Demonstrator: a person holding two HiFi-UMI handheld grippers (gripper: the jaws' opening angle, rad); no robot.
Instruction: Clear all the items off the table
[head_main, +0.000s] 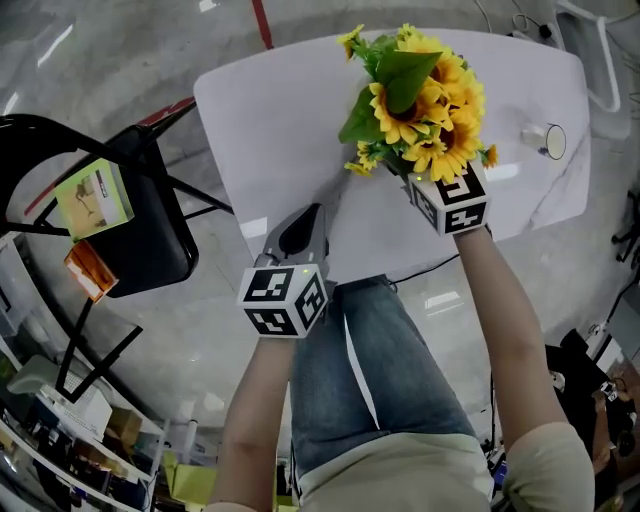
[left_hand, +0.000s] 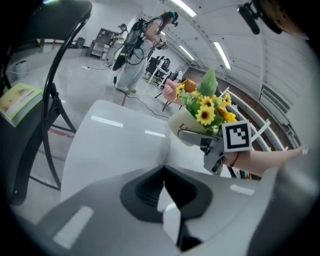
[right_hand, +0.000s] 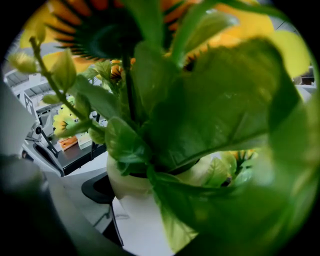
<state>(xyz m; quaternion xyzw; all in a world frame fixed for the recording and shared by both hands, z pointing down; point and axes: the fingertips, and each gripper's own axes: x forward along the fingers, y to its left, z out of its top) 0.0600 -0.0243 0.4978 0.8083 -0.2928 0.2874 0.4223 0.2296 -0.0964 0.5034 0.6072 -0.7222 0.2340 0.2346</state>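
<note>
Nearest: left gripper (head_main: 297, 232), jaws pressed flat together, nothing between them, poised over the near edge of the white table (head_main: 260, 120). Just beyond and to its right: right gripper (left_hand: 196, 137), clamped on the cream pot (left_hand: 181, 123) of the sunflower bunch (head_main: 425, 95), pot upright, stems rising straight, apparently lifted clear of the tabletop. Farther out, at the table's far right corner: small white cylinder (head_main: 545, 141), cup or roll, too small to tell, probably the last item to clear. Nearer to the loaded right gripper than to the free left one, so likely a reach across the table for the left, or a wait until the pot is set down. Off to the left, well apart from the table: black chair (head_main: 150, 240) already bearing a green box (head_main: 95, 197) and an orange packet (head_main: 88, 268); probably the drop spot, lying opposite the pot's side. Left gripper view alone: jaw on pot wall from the side. Right gripper view: mostly leaves, pot rim (right_hand: 125, 182) close in, table barely visible. Head view: grip hidden under blooms.
</note>
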